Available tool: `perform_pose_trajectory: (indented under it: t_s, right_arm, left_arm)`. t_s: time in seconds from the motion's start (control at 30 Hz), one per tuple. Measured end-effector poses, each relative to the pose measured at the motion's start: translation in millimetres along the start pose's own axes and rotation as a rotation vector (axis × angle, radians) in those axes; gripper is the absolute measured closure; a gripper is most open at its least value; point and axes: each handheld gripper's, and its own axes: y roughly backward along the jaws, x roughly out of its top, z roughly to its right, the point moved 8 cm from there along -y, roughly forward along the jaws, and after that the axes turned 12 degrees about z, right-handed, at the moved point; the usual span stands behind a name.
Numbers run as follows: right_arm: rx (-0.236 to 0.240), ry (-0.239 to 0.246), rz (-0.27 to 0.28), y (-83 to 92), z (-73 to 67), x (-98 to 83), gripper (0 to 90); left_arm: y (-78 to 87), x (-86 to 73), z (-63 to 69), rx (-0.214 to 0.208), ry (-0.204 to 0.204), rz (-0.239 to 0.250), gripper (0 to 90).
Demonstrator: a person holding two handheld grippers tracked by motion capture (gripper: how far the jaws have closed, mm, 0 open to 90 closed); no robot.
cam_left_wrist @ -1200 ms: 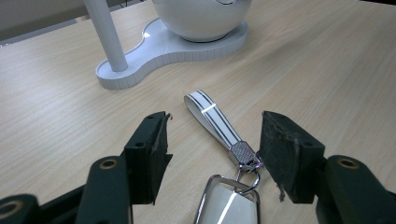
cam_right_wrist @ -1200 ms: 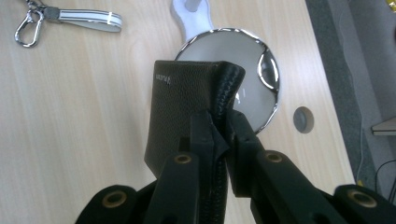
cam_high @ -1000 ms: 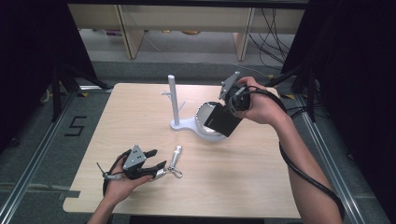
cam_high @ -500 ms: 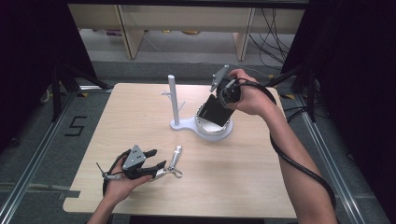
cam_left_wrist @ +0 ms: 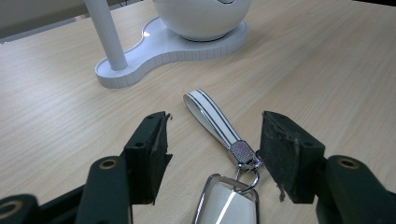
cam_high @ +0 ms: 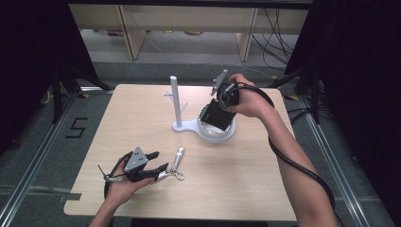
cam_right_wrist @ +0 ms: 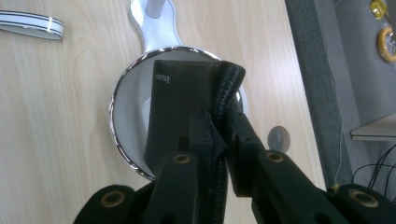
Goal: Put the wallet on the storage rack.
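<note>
The right hand-held gripper (cam_right_wrist: pixel 219 135) pinches a black leather wallet (cam_right_wrist: pixel 180 112) by its stitched edge, directly above the white bowl (cam_right_wrist: pixel 122 116) of the stand (cam_high: pixel 201 126). Small pale lettering on the wallet is too small to read. The left hand-held gripper (cam_left_wrist: pixel 212 154) rests spread on the worktop (cam_high: pixel 142 123), well in front of the stand, jaws either side of a key fob (cam_left_wrist: pixel 219 128) with a striped strap.

Grey floor (cam_high: pixel 156 71) surrounds the pale wooden table (cam_high: pixel 142 118), wooden shelving (cam_high: pixel 189 21) behind it, dark curtains either side.
</note>
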Motion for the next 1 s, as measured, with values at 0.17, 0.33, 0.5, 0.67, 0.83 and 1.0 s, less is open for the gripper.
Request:
perform_pose_trajectory:
  t_s: [0.17,0.33,0.5,0.67,0.83,1.0]
  right_arm:
    - [0.015,-0.03,0.007,-11.6,-0.9,-3.6,80.5]
    - [-0.025,-0.071,0.027,-18.0,3.6,-8.3,72.9]
    - [-0.105,-0.118,0.087,-6.4,12.6,-9.6,62.6]
    - [-0.134,-0.232,0.144,13.1,5.8,-22.2,56.2]
    - [-0.138,-0.324,0.156,22.7,-17.8,-54.7,45.2]
    - [-0.145,-0.432,0.244,27.6,-50.2,-85.3,45.4]
  left_arm:
    - [0.8,-0.2,0.1,0.004,0.003,-0.002,41.2]
    - [0.9,-0.4,-0.2,0.001,0.0,0.0,41.2]
    - [0.5,-0.7,1.3,-0.003,0.007,-0.003,40.9]
    - [1.0,1.3,1.5,0.0,0.009,0.001,40.5]
    - [0.7,2.1,1.6,0.003,0.018,0.003,39.5]
    - [-2.5,6.6,5.6,-0.013,0.018,0.012,40.5]
